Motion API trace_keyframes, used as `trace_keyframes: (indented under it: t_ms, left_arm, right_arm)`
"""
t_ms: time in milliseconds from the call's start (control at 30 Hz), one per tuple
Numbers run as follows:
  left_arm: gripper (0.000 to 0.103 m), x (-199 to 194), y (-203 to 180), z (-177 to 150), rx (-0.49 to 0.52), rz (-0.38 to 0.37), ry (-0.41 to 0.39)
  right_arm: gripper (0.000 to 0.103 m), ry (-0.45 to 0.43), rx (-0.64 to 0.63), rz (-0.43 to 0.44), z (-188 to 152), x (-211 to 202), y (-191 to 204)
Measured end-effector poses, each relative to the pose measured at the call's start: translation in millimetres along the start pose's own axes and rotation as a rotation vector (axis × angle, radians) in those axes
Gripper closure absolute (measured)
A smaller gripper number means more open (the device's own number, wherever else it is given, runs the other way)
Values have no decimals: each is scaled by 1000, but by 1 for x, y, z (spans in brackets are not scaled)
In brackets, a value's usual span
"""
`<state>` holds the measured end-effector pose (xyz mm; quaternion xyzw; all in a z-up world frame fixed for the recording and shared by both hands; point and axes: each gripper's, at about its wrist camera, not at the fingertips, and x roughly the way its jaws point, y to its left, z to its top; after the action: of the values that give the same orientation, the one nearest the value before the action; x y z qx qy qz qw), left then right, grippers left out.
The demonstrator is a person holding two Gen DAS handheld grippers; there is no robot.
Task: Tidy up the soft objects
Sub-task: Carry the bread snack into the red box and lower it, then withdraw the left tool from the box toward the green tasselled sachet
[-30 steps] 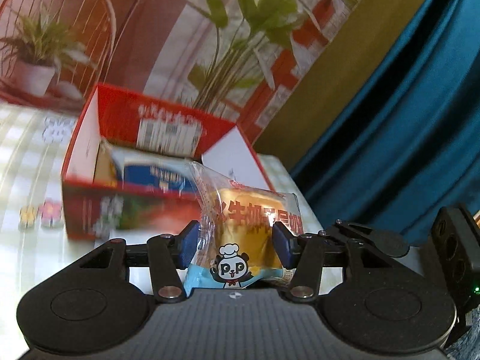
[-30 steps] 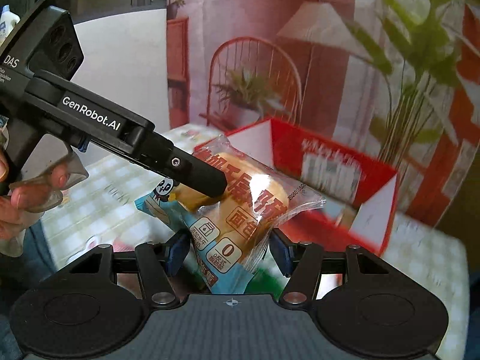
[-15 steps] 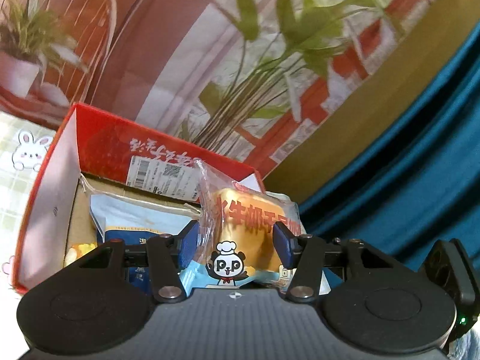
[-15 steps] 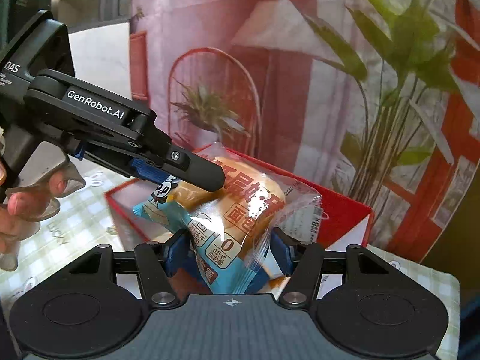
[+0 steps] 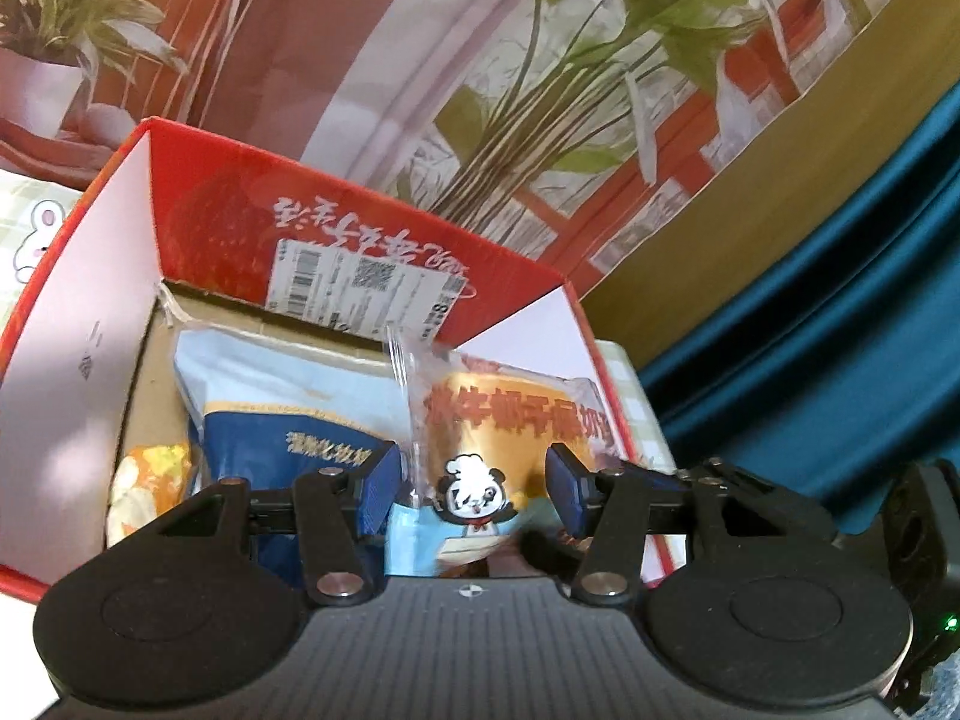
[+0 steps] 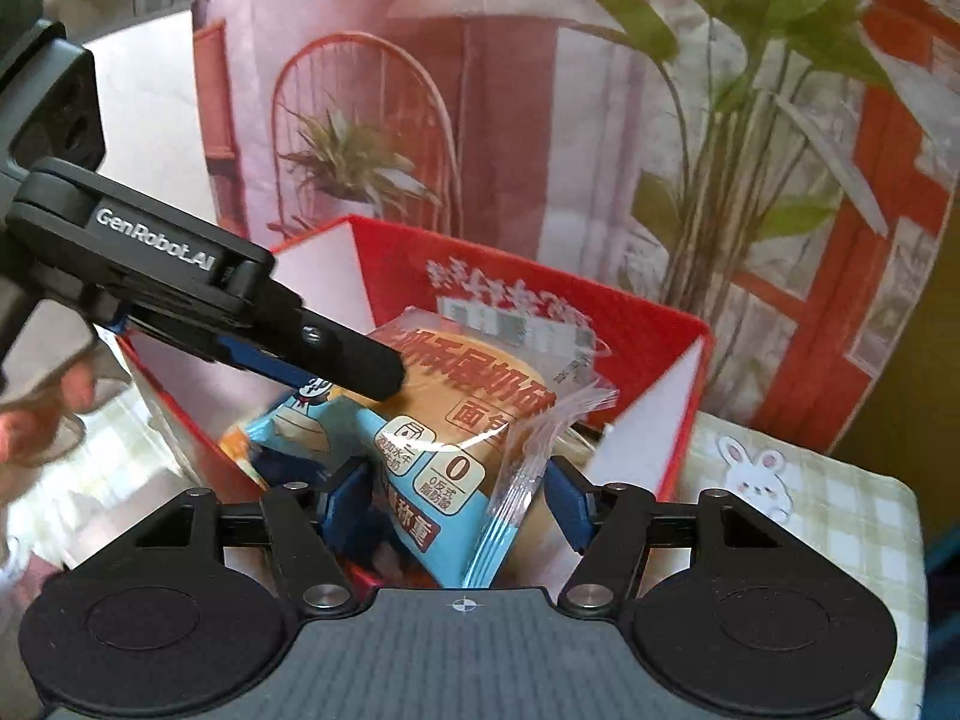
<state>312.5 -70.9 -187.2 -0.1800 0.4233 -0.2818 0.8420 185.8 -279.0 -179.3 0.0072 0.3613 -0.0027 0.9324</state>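
Observation:
A clear-and-blue bread packet with a panda logo hangs over the open red cardboard box. My left gripper is shut on the packet's lower end. From the other side my right gripper holds the same bread packet between its pads, and its jaws are opening slightly. One of the left gripper's fingers lies across the packet's top in the right wrist view. Inside the box lie a blue-and-white pouch and an orange-yellow packet.
The red box stands on a checked tablecloth with rabbit prints. A printed backdrop of plants and a chair rises right behind it. A teal curtain hangs to the right. A person's hand holds the left gripper.
Both grippers have carried the bread packet forward and down, from in front of the box to over its opening. The box now fills more of both views.

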Motion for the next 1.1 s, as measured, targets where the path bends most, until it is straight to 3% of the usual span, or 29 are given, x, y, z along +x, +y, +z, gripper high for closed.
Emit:
trace_keyframes:
  t_ms: [167, 600, 1100]
  left_arm:
    - [48, -16, 1, -5, 37, 40, -31]
    - [47, -74, -22, -25, 281, 235, -155]
    - [47, -117, -23, -81, 323, 329, -228]
  right_arm:
    - [44, -15, -1, -50, -4, -13, 0]
    - [45, -96, 16, -100, -9, -52, 39]
    - [43, -146, 107, -152, -52, -86, 87]
